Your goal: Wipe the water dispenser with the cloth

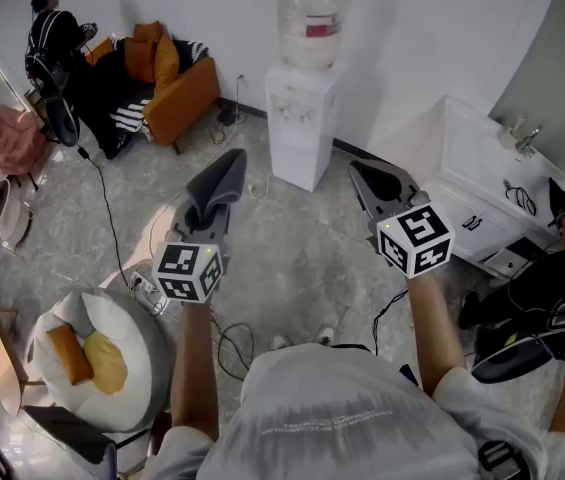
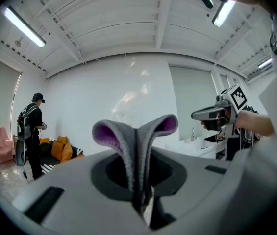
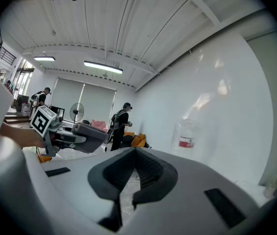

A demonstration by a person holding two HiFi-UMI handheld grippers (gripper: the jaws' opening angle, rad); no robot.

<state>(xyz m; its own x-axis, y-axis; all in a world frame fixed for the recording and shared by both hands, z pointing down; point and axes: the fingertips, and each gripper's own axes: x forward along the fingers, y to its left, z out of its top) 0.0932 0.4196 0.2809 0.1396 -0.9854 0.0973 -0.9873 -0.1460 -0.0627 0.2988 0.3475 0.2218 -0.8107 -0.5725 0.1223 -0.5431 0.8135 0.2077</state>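
Head view, left gripper (image 1: 210, 216): clenched on a grey cloth (image 1: 220, 181), which rises out of the jaw tips and flops over ahead of them.
Head view, right gripper (image 1: 367, 178): level with the left one, off to its right and well apart from it; nothing shows in its dark jaws.
Head view, water dispenser (image 1: 300, 118): white, standing on the floor ahead of both grippers, between their lines of aim. Neither gripper nor the cloth touches it. A clear bottle (image 1: 312, 8) sits on top.
Head view, orange sofa (image 1: 167, 88): beyond the left gripper and to its left. A person (image 1: 52, 33) in dark clothes stands further left.
Left gripper view, jaws: pressed together on the cloth (image 2: 136, 141), pinching it at its fold. Two grey lobes with purple lining spread left and right above the tips.
Left gripper view, right gripper (image 2: 199, 114): off to the right, held in a hand.
Right gripper view, jaws: closed tip to tip, with nothing between them.
Right gripper view, water dispenser: its bottle (image 3: 186, 135) stands ahead and slightly right of the jaws, against the white wall, well apart.
Right gripper view, left gripper (image 3: 74, 136): off to the left, the grey cloth (image 3: 93, 131) at its front end.
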